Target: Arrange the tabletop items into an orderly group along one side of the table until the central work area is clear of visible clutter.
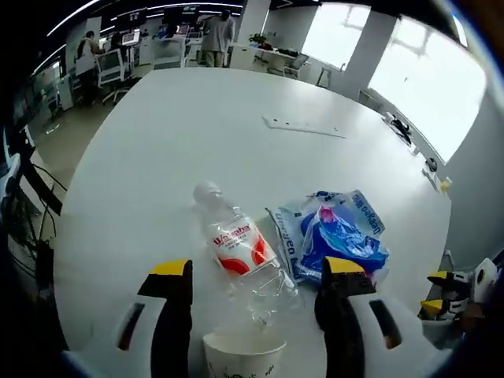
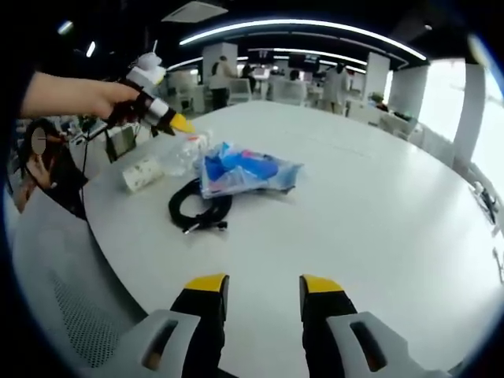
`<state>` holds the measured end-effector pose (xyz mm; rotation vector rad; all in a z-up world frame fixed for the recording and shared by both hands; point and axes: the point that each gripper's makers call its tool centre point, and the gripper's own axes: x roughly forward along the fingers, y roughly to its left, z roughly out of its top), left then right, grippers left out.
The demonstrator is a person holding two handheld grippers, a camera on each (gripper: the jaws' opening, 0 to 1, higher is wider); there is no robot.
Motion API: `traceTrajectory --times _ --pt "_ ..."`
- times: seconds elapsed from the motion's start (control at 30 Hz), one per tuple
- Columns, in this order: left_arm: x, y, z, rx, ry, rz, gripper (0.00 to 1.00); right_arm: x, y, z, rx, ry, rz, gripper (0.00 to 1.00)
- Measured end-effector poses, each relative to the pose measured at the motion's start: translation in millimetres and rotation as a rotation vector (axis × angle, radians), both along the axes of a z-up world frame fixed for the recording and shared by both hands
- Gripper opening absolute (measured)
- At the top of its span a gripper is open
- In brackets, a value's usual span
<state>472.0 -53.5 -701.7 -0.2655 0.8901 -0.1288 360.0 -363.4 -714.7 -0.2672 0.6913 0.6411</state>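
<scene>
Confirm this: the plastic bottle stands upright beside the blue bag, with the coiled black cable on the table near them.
Not quite. In the left gripper view the plastic bottle lies on its side, not upright. It is beside the blue bag, as you said. The right gripper view shows the coiled black cable on the table near them.

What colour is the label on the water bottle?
Red and white, on the clear water bottle; best seen in the left gripper view.

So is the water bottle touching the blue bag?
Cannot tell. In the left gripper view the bottle lies right beside the blue bag, but no clear gap or contact shows.
</scene>
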Motion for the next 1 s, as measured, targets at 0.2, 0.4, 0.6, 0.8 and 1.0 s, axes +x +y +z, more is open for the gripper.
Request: traceTrajectory --times 0.2,0.4,0.6,0.8,1.0 --pt "8.7 6.1 -15.0 -0.022 0.039 0.054 0.62 1.4 -1.3 1.0 -0.006 -0.009 -0.005 0.33" --pt "17.5 6.2 -25.1 -0.024 0.074 0.089 0.60 -0.7 1.7 -0.5 -0.018 -0.004 0.022 0.31" --pt "22.8 7.4 -39.4 0.004 0.130 0.118 0.51 -0.9 3.1 -0.1 -0.036 -0.014 0.038 0.30" --pt "29.4 6.8 -51.6 0.002 0.171 0.162 0.49 -3.3 6.4 -2.6 -0.061 -0.013 0.073 0.29" --pt "35.5 7.6 -53.2 -0.002 0.168 0.163 0.50 -5.8 8.3 -4.7 -0.085 -0.013 0.095 0.29"
